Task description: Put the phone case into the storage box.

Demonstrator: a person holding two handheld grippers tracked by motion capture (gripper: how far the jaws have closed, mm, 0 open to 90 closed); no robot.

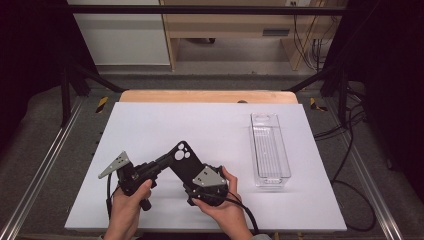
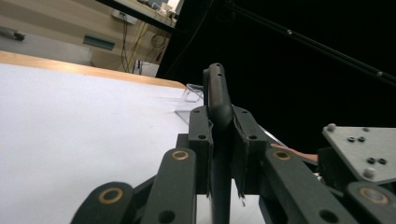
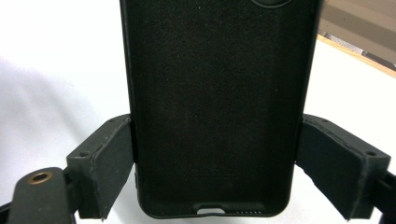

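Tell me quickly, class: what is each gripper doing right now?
Left gripper: shut on the thin edge of the black phone case.
Right gripper: shut on the phone case across its width, jaws wide apart.

One black phone case (image 1: pixel 183 161), one clear plastic bin (image 1: pixel 270 150), two grippers.

Even overhead light falls on the white table (image 1: pixel 150 130), which glares near-white in both gripper views. Surroundings sink into black. Shadows are soft; the close black case (image 3: pixel 215 116) shows little detail.
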